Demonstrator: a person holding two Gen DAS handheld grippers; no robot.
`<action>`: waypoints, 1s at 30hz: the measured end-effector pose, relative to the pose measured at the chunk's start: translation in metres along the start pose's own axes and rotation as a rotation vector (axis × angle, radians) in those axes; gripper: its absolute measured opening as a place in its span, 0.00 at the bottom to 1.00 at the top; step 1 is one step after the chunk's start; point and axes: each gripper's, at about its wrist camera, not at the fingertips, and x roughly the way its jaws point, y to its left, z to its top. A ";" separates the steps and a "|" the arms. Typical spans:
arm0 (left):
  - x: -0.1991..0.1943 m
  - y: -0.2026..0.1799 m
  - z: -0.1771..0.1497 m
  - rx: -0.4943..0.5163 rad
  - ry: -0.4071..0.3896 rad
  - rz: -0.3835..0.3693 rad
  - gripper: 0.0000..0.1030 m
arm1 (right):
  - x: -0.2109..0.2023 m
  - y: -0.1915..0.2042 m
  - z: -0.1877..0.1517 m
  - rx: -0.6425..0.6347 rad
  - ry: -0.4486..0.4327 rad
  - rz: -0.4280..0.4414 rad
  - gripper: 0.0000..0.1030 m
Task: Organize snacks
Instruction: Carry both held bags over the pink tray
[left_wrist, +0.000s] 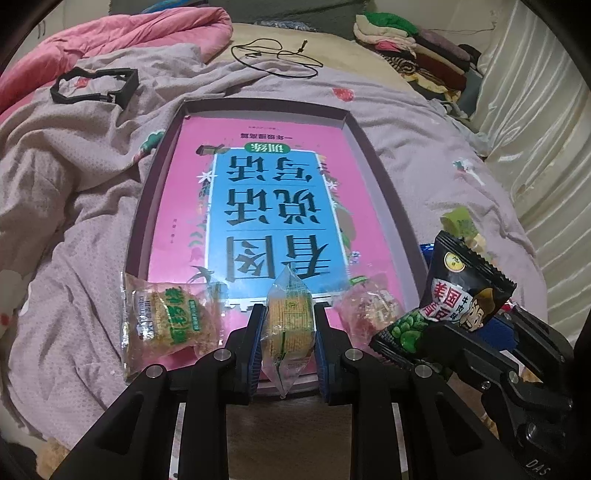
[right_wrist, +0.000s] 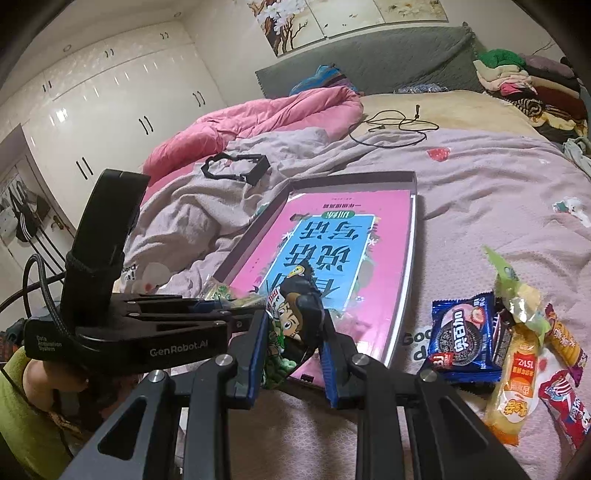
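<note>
**Both tongs carry a snack over the near end of the tray**

The bed (right_wrist: 480, 177) fills both views, spread with a lilac sheet and a pink quilt (right_wrist: 258, 118) bunched at its far side. On the sheet lies a shallow tray (left_wrist: 364, 147) with a pink and blue book (left_wrist: 273, 206) flat inside it (its title reads upside down from here). A loose pile of snacks (right_wrist: 517, 354) lies on the sheet just beside the tray's right edge, among them a blue cookie pack (right_wrist: 463, 341) and a yellow wafer pack (right_wrist: 515, 384).

The left tongs (left_wrist: 288, 332) are pinching a clear cracker packet (left_wrist: 290, 325), held upright over the tray's near rim. To either side of it lie a clear packet with green print (left_wrist: 166, 325) and a clear packet of reddish sweets (left_wrist: 365, 310), both at the tray's near end.

The right tongs (right_wrist: 295, 350) are pinching a black packet with a cartoon face (right_wrist: 299, 314), tilted, over the tray's near right corner
</note>
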 end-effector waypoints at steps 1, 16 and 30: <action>0.000 0.001 0.000 0.000 -0.002 0.003 0.24 | 0.002 0.001 0.000 0.000 0.007 0.003 0.26; 0.005 0.027 0.001 -0.037 -0.030 -0.005 0.24 | 0.031 0.004 -0.001 -0.004 0.084 0.041 0.26; 0.008 0.034 0.000 -0.049 -0.026 -0.051 0.24 | 0.046 0.004 -0.005 -0.011 0.135 0.023 0.26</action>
